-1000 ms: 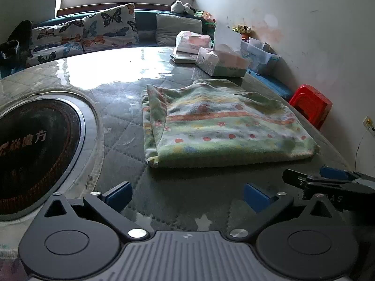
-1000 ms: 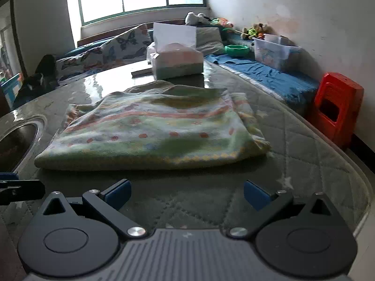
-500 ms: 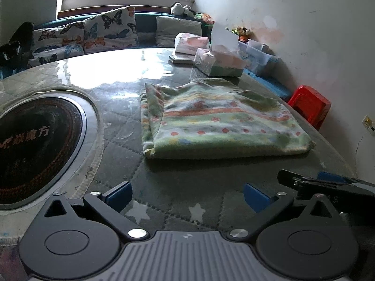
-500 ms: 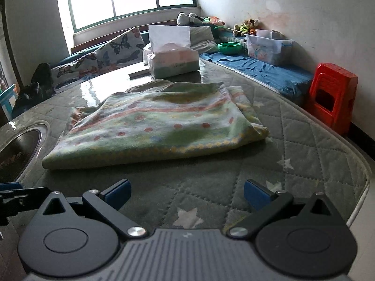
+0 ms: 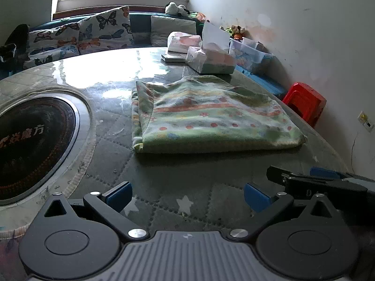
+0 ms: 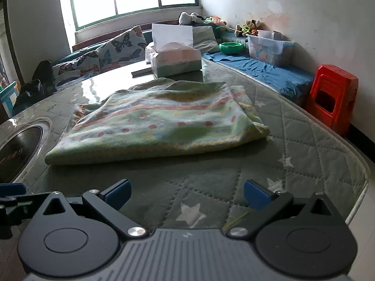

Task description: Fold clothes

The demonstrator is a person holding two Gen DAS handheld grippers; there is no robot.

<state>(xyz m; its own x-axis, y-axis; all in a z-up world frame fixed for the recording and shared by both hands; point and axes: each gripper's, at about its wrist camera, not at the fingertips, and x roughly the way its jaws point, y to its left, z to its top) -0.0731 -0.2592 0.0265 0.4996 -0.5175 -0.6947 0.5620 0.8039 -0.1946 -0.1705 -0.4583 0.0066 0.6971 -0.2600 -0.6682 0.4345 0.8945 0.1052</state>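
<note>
A green cloth with orange stripes and red dots (image 5: 211,117) lies folded flat on the quilted grey table cover (image 5: 164,178). It also shows in the right wrist view (image 6: 161,126). My left gripper (image 5: 186,195) is open and empty, held back from the cloth's near edge. My right gripper (image 6: 186,194) is open and empty too, short of the cloth's front fold. The right gripper also shows from the side at the lower right of the left wrist view (image 5: 311,180).
A round black hotplate (image 5: 30,140) is set into the table at the left. A tissue box (image 6: 175,58) and a bag stand behind the cloth. A red stool (image 6: 332,96) stands off the table's right edge (image 6: 361,187). Butterfly cushions (image 5: 89,35) line the back.
Both grippers have drawn back from the cloth toward the table's near edge. The cloth has stayed folded and still.
</note>
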